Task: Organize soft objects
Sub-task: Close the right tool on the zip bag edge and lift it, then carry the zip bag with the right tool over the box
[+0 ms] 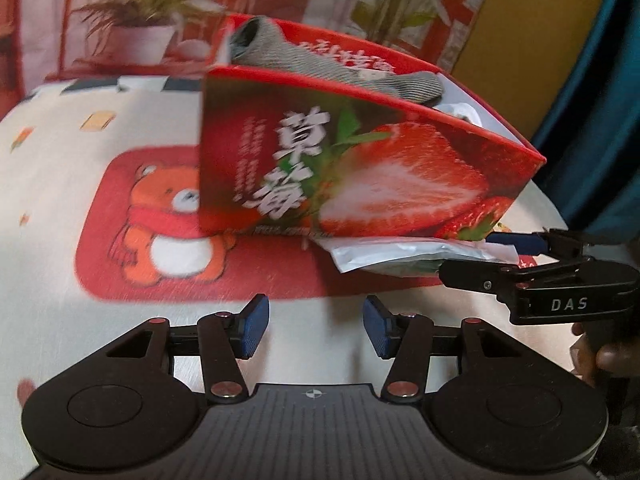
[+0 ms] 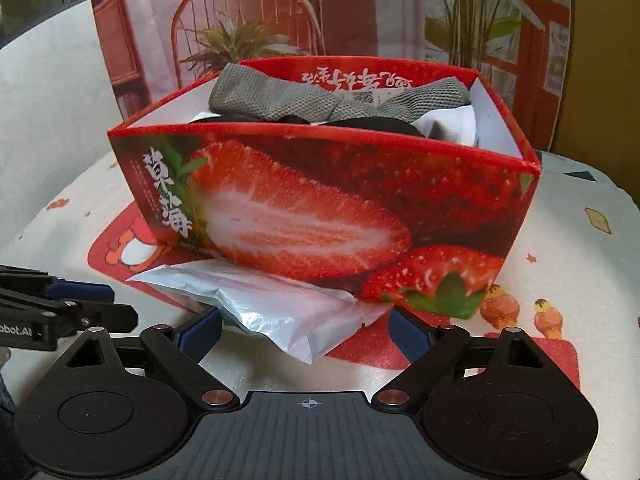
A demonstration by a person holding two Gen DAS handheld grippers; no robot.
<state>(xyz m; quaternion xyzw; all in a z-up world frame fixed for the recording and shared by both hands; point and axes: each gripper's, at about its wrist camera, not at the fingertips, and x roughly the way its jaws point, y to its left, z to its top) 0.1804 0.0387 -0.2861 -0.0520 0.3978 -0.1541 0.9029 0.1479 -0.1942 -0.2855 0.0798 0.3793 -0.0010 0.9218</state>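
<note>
A red strawberry-printed box (image 2: 320, 200) stands on a cartoon-bear tablecloth (image 1: 80, 140) and serves as the bin for the soft things. A grey knitted sock (image 2: 276, 98) lies across the top of the pile inside, with black fabric (image 2: 372, 124) and a white cloth (image 2: 448, 122) below it, heaped up to the rim.

One item remains outside: a white plastic packet (image 2: 280, 304), lying flat on the cloth with its far edge touching or tucked under the box's front wall. The right gripper (image 2: 304, 330) is lowered to table level with its blue fingers spread wide, one on each side of the packet's near end, apparently positioned to close on it; neither pad (image 2: 202, 330) visibly presses the plastic, so nothing is gripped. The likely step is picking up this packet to add it to the box.

The left gripper (image 1: 316, 326) hovers low over the tablecloth with its fingers apart and nothing between them, seemingly waiting out of the way, to the left of the right gripper.

The packet's contents cannot be made out; a dark greenish patch shows through the wrapper. Whether the box rests on the packet's edge is unclear. The box's depth and lower contents are hidden, and the left view is blurred.
</note>
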